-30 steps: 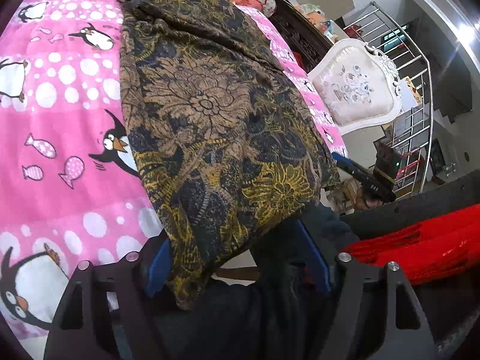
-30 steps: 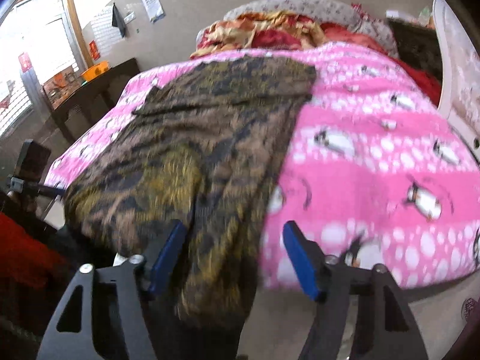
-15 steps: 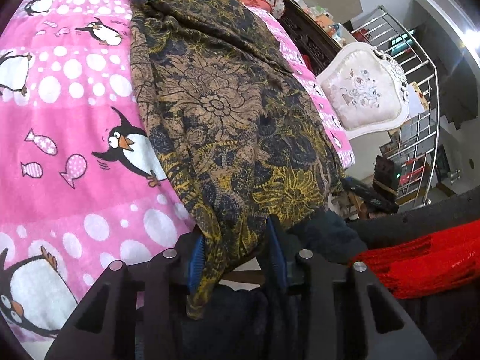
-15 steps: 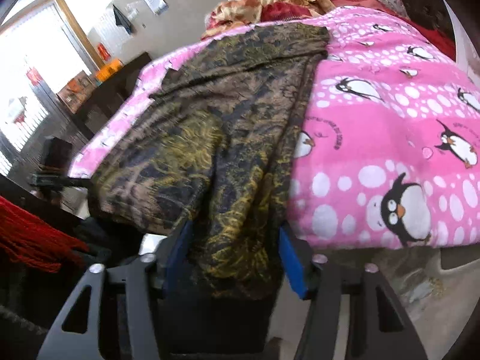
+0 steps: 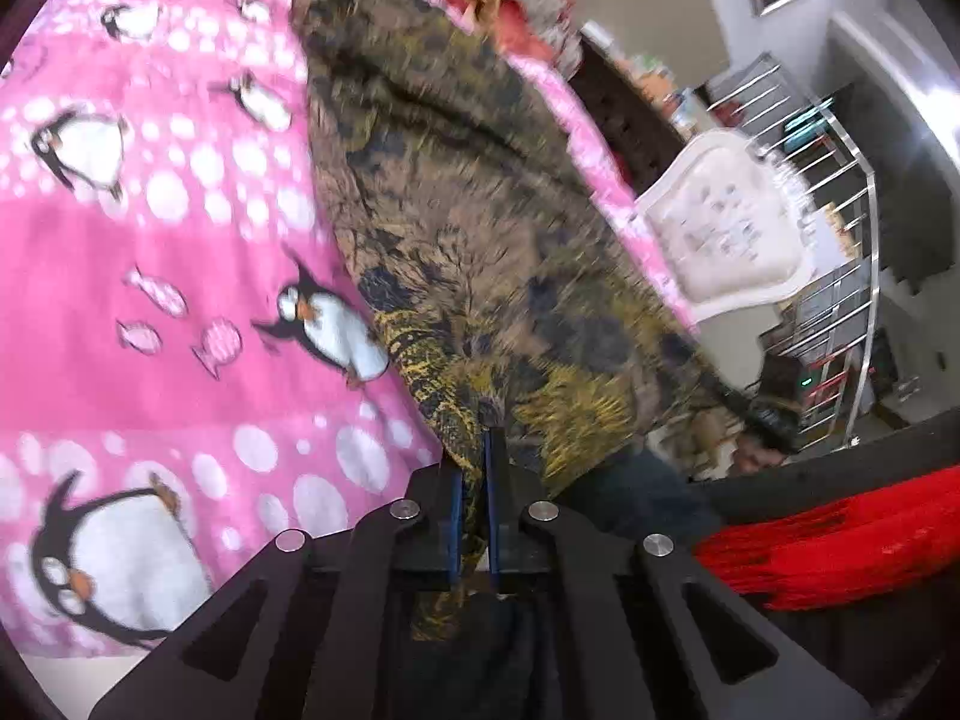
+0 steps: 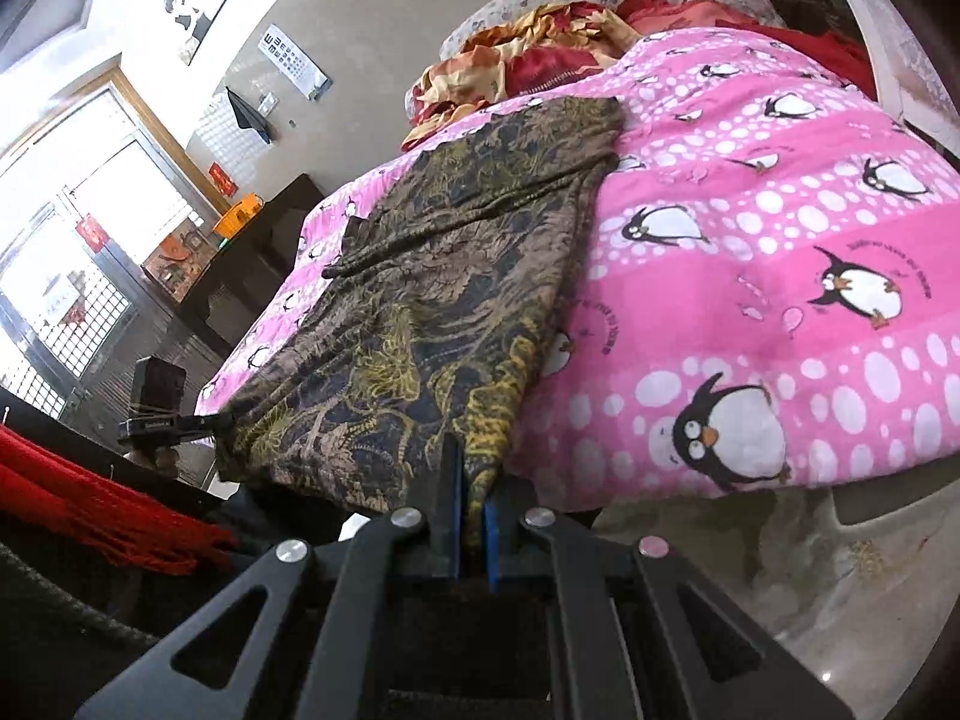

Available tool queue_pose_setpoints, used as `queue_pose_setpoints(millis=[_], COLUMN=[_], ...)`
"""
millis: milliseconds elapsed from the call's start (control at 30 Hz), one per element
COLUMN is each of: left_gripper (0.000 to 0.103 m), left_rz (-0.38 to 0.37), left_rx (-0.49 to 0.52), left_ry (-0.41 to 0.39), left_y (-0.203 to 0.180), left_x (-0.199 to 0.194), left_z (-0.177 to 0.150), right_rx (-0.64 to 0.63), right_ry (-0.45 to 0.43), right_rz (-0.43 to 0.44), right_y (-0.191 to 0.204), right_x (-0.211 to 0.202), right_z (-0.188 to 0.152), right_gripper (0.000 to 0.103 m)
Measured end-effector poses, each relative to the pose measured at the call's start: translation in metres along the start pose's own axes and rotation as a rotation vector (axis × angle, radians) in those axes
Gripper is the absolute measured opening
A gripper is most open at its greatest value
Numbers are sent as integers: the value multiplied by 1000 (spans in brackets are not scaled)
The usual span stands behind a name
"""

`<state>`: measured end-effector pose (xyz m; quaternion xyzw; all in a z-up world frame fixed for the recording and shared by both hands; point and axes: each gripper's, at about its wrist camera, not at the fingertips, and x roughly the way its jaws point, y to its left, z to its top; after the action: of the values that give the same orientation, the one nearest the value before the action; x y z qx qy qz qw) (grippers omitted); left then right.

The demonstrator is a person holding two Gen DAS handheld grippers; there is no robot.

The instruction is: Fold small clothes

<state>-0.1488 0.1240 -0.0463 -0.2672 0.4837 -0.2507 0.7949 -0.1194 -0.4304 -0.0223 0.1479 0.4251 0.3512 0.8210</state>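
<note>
A dark brown and gold patterned garment (image 5: 474,228) lies lengthwise on a pink penguin bedspread (image 5: 120,276), its near hem hanging over the bed's edge. My left gripper (image 5: 473,480) is shut on one near corner of the hem. In the right wrist view the same garment (image 6: 444,300) runs away from me, and my right gripper (image 6: 471,498) is shut on the other near corner. The other gripper (image 6: 156,423) shows at the far corner there.
A white upholstered chair (image 5: 726,234) and a metal railing (image 5: 840,240) stand right of the bed. Crumpled red and orange bedding (image 6: 528,54) lies at the head of the bed. A dark cabinet (image 6: 240,264) stands along the left. Red fabric (image 5: 840,534) is close by.
Both grippers went from open around the hem to shut on it. The left wrist view is now blurred and has shifted, with the hem lifted slightly.
</note>
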Motion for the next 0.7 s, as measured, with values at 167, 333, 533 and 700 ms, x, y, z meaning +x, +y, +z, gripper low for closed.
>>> queue_pose_setpoints(millis=[167, 333, 533, 700], left_gripper=[23, 31, 0, 0], left_rz=[-18, -28, 41, -34], left_rx=[16, 39, 20, 24], left_ry=[46, 51, 13, -61], left_y=[-6, -12, -5, -15], left_x=[12, 12, 8, -22], left_z=[-4, -6, -7, -4], right_rx=[-13, -23, -33, -42], right_ry=[6, 15, 18, 3], right_rz=[-16, -14, -4, -3], right_y=[4, 3, 5, 5], right_x=[5, 8, 10, 1], right_z=[2, 4, 5, 9], right_gripper=[5, 5, 5, 5])
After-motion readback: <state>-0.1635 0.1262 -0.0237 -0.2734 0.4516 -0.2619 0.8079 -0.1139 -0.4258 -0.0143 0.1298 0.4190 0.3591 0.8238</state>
